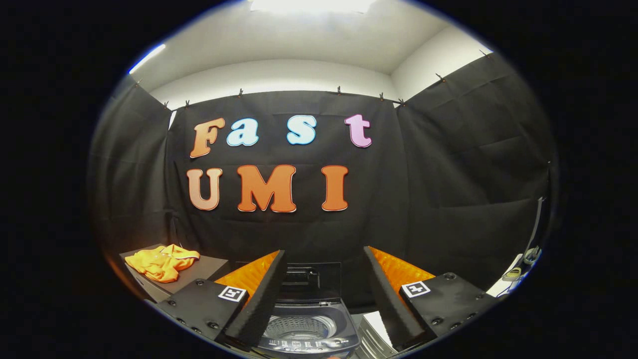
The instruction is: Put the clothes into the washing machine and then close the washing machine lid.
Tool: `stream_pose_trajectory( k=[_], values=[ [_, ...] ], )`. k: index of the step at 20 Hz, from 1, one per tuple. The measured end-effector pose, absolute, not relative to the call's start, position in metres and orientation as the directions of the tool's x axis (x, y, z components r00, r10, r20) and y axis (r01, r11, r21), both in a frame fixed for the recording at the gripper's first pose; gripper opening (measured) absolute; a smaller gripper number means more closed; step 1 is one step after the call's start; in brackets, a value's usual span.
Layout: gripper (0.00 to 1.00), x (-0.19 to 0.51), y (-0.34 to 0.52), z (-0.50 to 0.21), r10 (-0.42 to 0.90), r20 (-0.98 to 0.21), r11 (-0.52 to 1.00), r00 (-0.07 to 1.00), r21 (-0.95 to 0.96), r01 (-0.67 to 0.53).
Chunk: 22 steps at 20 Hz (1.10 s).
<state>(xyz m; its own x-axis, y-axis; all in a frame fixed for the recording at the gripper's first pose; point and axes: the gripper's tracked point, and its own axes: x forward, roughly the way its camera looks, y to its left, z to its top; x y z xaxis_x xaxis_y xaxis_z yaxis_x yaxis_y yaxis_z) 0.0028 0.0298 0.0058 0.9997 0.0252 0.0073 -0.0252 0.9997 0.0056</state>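
**Open gripper above an open washer, orange garment off to the left**

Item 1, nearest: the gripper point(324, 259). Its two fingers stand wide apart, spread in a V, and hold nothing. Each finger carries a ridged pad on its inner face and a small square marker on its base block. Nothing touches either finger.

Item 2, between the fingers and below them: the washing machine point(309, 331), a small top-loader in dark grey. Its lid point(305, 279) is raised and stands upright at the back of the opening. The drum point(299, 326) shows through the open top, perforated metal, with no clothing seen inside from this angle. A control strip runs along the front edge of the top; its markings are too small to make out.

Item 3, just right of the washer, near the right finger: a pale, ribbed object point(375, 331), mostly hidden by the finger; what it is cannot be told.

Item 4, left of the left finger and further back: a dark stand point(204, 271) with a flat top. On it lies the orange garment point(162, 262), crumpled in a loose heap, well apart from the washer and from the gripper.

Item 5, far right: a few small objects point(521, 264) on a pale surface, too blurred to name.

Item 6, farthest: the black cloth wall point(448, 174) of the booth, clipped up along its top edge, with a white wall and ceiling above.
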Motion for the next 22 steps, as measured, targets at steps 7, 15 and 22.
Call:
stream_pose_trajectory(
  k=[7, 15, 22],
  values=[
    [0.97, 0.008, 0.070, 0.015, 0.064, 0.022, 0.998, 0.998, 0.021, -0.064],
    [0.97, 0.032, 0.192, 0.039, 0.214, 0.067, 0.976, 0.975, 0.024, -0.216],
    [0.97, 0.046, 0.331, 0.039, 0.377, 0.064, 0.916, 0.924, 0.122, -0.383]
  ],
)
